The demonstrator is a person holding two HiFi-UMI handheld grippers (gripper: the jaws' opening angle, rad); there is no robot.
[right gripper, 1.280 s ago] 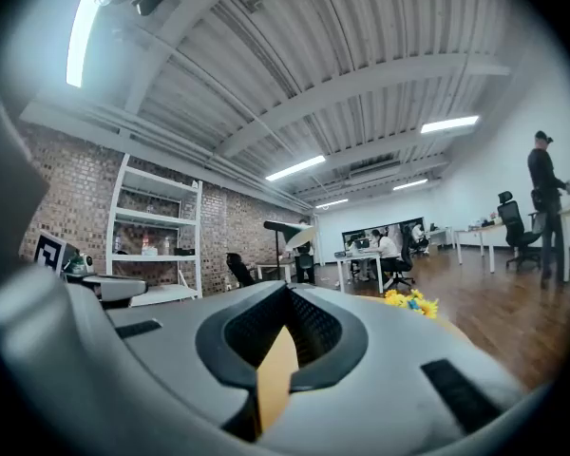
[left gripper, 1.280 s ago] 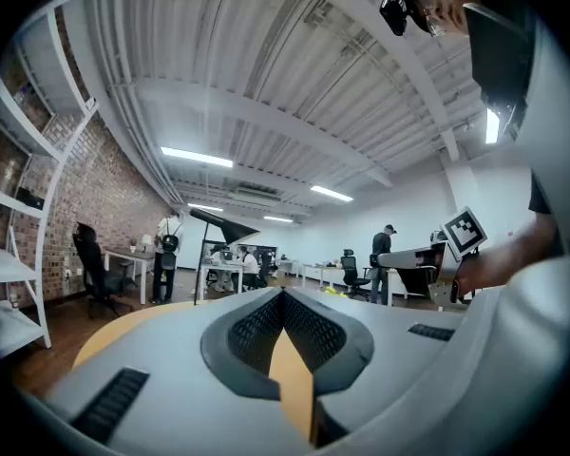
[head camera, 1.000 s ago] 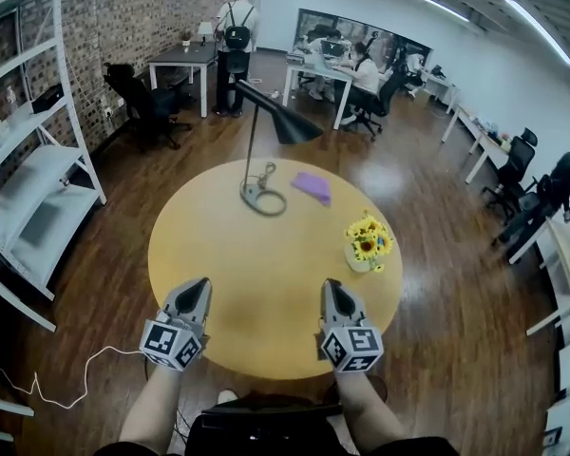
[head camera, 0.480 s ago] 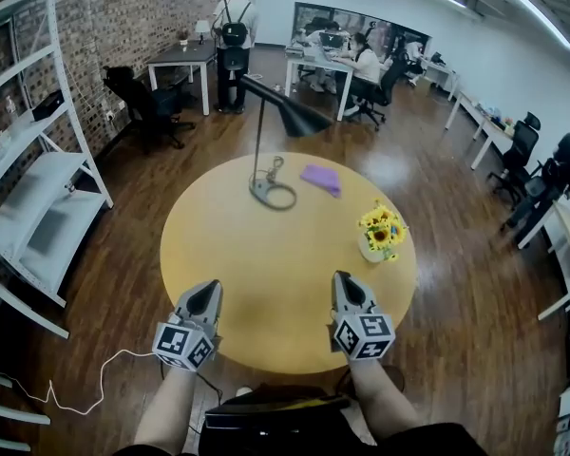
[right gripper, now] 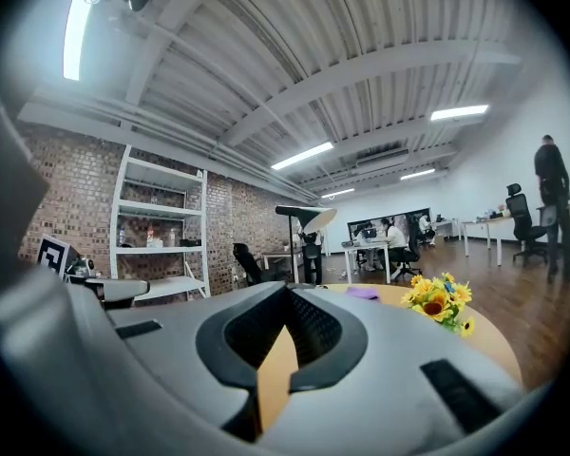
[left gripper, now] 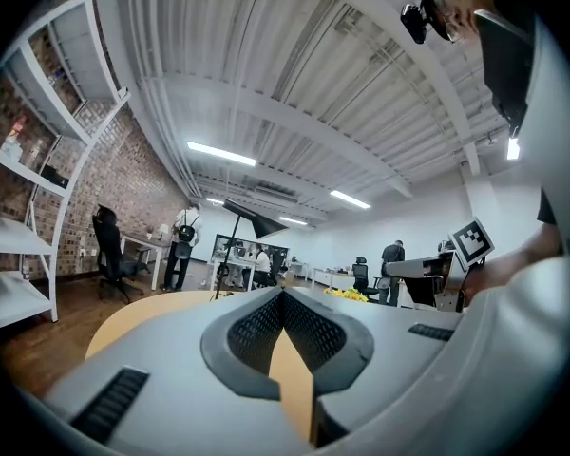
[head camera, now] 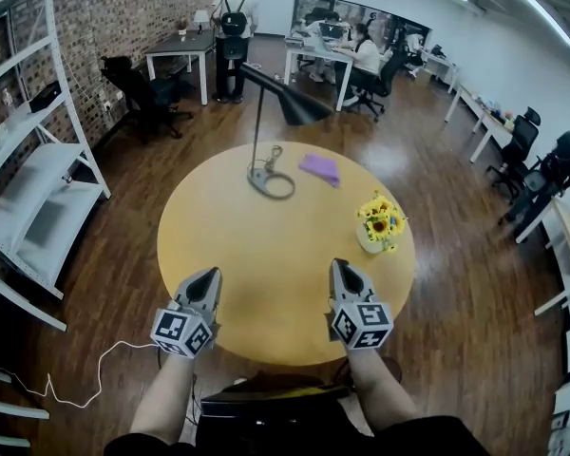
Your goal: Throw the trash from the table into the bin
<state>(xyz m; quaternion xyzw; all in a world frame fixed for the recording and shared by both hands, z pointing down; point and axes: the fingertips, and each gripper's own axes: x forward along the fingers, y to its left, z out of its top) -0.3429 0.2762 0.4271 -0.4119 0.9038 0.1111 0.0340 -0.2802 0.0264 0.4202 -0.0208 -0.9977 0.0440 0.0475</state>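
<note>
Both closed (empty), left gripper (head camera: 211,274) and right gripper (head camera: 339,264) point forward over the table (head camera: 266,226).

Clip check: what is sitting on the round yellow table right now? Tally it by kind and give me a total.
Black desk lamp: 1
Pot of sunflowers: 1
Purple piece of trash: 1
Total: 3

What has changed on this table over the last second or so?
Nothing visibly moved. The left gripper and the right gripper still hover shut and empty over the near edge of the table; nothing was picked up or let go. The purple piece, the lamp and the sunflowers stay where they were.
</note>
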